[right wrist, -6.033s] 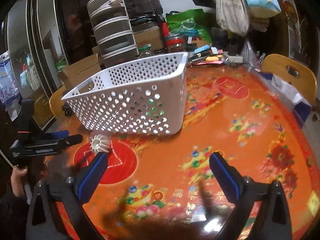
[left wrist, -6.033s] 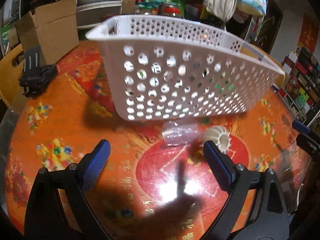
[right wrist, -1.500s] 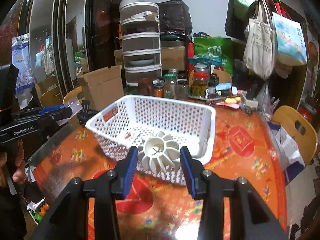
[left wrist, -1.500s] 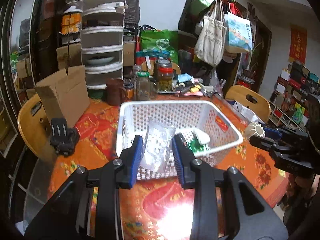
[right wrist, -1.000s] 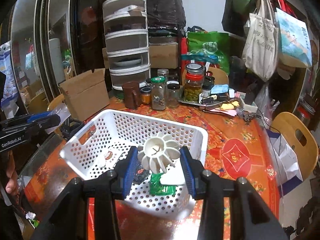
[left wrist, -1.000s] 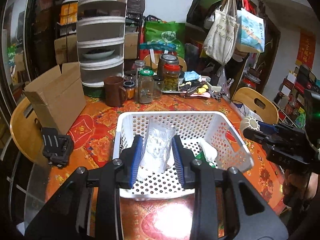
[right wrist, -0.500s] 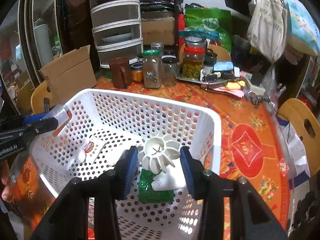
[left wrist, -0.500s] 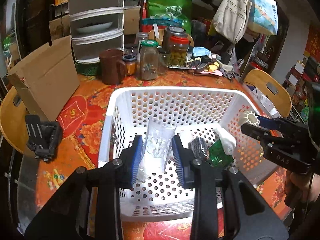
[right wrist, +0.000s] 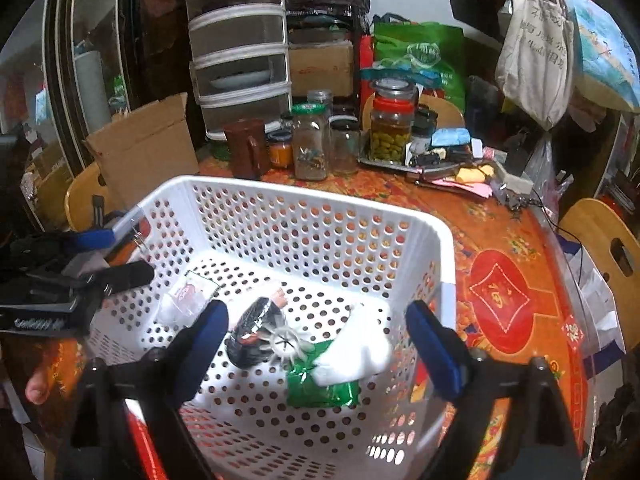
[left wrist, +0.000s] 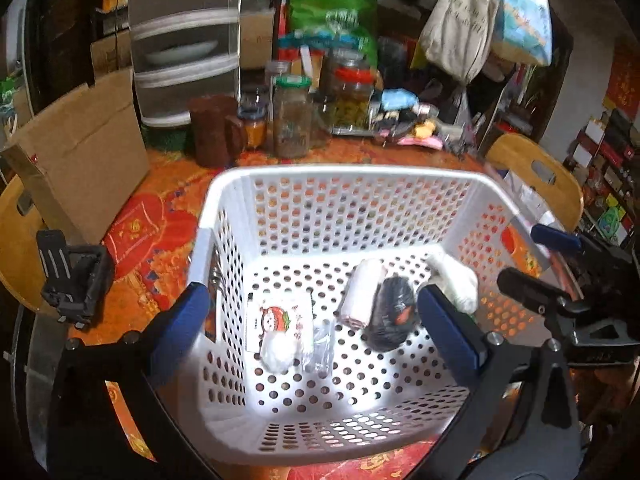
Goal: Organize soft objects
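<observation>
A white perforated basket (left wrist: 340,176) (right wrist: 304,204) stands on the orange table. My left gripper (left wrist: 314,314) is open and empty above its inside. Below it a clear plastic packet (left wrist: 322,346) lies beside a white printed packet (left wrist: 280,324). A pale roll (left wrist: 362,292), a black bundle (left wrist: 390,314) and a white soft item (left wrist: 456,278) lie to the right. My right gripper (right wrist: 316,338) is open and empty over the basket. The white ribbed piece (right wrist: 286,344) lies blurred below it, by the black bundle (right wrist: 252,338), a green packet (right wrist: 322,390) and the white soft item (right wrist: 356,350).
Glass jars (right wrist: 310,142), a brown mug (right wrist: 246,152) and a cardboard box (right wrist: 142,148) stand behind the basket. A tray with small clutter (right wrist: 436,158) is at the back right. Wooden chairs (right wrist: 608,232) ring the table. A black holder (left wrist: 70,276) sits at the left edge.
Both grippers have opened over the basket. The clear packet has dropped from the left gripper and the white ribbed piece from the right gripper into the basket.
</observation>
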